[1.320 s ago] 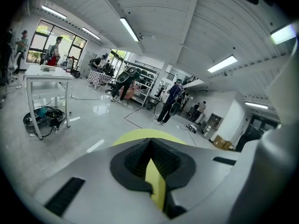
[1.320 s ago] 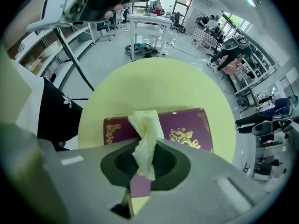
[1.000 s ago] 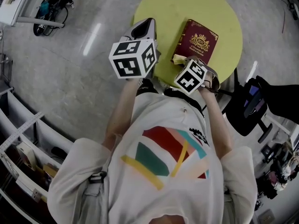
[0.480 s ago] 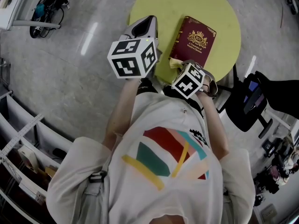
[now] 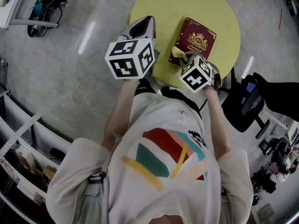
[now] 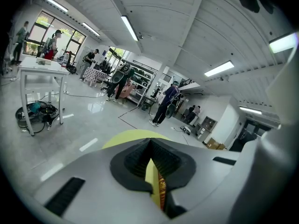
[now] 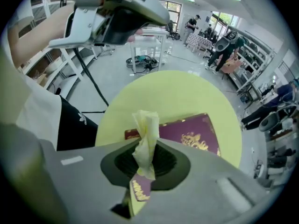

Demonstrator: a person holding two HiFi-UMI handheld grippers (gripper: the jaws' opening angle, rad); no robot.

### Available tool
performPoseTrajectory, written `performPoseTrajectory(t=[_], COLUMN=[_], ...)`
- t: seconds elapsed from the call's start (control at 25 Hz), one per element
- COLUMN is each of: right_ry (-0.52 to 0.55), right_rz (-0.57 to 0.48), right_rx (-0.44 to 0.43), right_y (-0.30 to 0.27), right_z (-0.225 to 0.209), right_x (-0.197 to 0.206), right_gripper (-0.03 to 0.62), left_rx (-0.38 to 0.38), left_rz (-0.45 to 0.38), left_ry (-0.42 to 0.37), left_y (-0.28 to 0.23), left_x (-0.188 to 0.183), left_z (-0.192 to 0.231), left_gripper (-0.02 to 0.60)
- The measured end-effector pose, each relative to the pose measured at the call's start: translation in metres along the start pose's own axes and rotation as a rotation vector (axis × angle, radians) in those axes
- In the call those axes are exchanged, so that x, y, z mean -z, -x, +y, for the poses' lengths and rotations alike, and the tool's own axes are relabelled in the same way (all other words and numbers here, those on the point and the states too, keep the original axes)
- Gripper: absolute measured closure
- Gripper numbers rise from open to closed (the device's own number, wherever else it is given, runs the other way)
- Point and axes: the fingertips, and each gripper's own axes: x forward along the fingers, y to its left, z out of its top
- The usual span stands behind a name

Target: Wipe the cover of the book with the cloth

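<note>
Here, a round yellow table [image 5: 187,8] carries a dark red book [image 5: 198,37] with a gold crest, lying flat on the person's right half of the top. The left claw [image 6: 152,164] hangs over the table's left edge, well apart from the book, its jaws pressed together with nothing between them. The right claw [image 7: 145,167] points steeply down at the book's near corner, clamped on a pale yellow cloth [image 7: 145,134] bunched into a strip. The cloth seems close to the cover, though contact is unclear.
</note>
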Motion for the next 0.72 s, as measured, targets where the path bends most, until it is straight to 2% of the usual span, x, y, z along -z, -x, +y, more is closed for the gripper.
performPoseTrajectory(t=[0.12, 0.24, 0.32, 0.52, 0.72], right_ry=[0.079, 0.167, 0.2, 0.349, 0.489], right_rz=[-0.059, -0.199, -0.237, -0.148, -0.107], right_rx=[0.074, 0.081, 0.084, 0.063, 0.064], right_y=[0.005, 0.009, 0.005, -0.015, -0.045], right_z=[-0.037, -0.068, -0.087, -0.125, -0.138], right_x=[-0.02, -0.05, -0.059, -0.067, -0.074], right_gripper=[0.565, 0.565, 0.565, 0.565, 0.565], left_rx=[-0.003, 0.005, -0.001, -0.037, -0.08], left_rz=[-0.006, -0.004, 0.005, -0.004, -0.006], left_ry=[0.005, 0.02, 0.028, 0.08, 0.115], left_y=[0.001, 0.001, 0.002, 0.008, 0.016], left_x=[0.004, 0.01, 0.018, 0.021, 0.023], left_z=[0.004, 0.007, 0.011, 0.032, 0.059], left_gripper=[0.566, 0.567, 0.566, 0.566, 0.566])
